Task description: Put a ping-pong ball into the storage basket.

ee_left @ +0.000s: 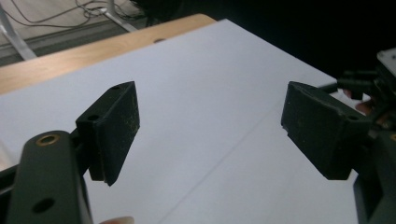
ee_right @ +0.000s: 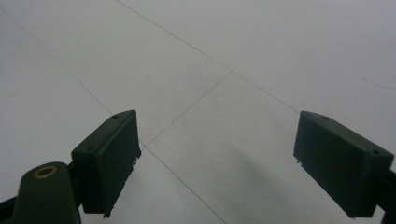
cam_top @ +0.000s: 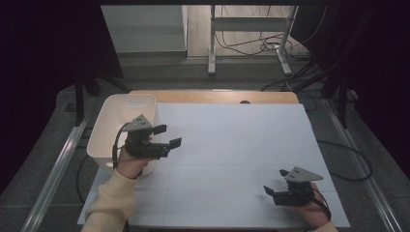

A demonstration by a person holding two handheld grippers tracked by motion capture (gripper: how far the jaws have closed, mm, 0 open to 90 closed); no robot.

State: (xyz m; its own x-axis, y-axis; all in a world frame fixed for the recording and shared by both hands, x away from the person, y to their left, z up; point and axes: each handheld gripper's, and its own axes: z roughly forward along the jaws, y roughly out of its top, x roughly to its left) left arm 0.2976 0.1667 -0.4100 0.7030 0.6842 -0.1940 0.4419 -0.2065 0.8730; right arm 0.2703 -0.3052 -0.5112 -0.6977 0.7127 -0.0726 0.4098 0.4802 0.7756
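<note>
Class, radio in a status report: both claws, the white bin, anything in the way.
Left claw open, empty, beside the white bin. Right claw open, empty, low over the white sheet. Nothing in the way.

The right gripper [ee_right: 215,163] holds its two black jaws wide apart, nothing between them. Beneath and ahead of them lies a white table cover [ee_right: 261,56] — paper, perhaps — its thin crease lines [ee_right: 187,109] crossing just ahead of the jaws.
</note>
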